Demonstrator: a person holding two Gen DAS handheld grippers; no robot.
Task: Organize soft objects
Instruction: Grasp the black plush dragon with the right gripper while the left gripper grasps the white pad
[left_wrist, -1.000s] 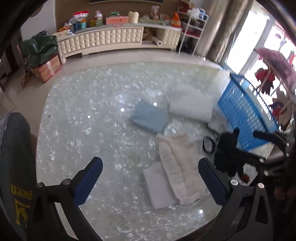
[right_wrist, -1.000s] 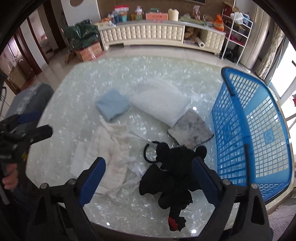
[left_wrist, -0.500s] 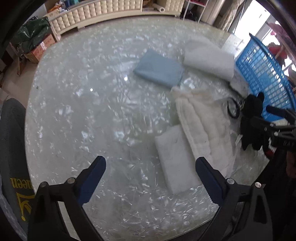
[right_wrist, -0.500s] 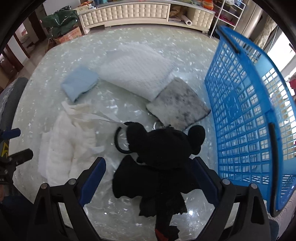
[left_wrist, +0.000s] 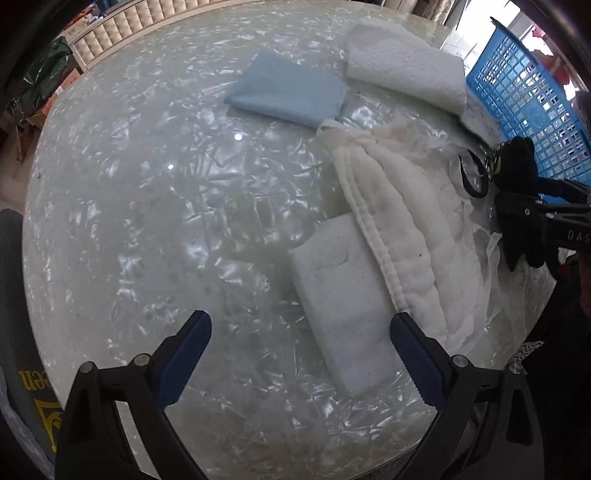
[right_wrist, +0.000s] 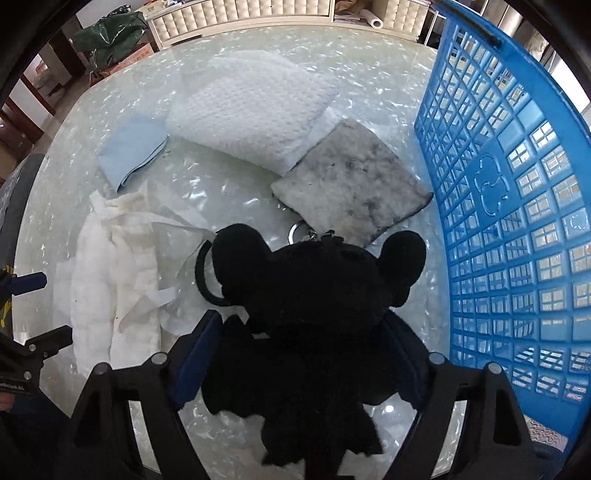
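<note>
Both grippers have dropped a lot closer to the shiny marbled glass table in the last second. The right gripper now straddles the black plush bat-eared toy, its jaws just been narrowing around it but not clearly squeezing yet, so the grab looks imminent, with the blue plastic lattice basket right beside. The left gripper hangs spread wide over the white foam block. Readable text: only "DAS" on the other gripper's body, plus a yellow fragment "een".
</note>
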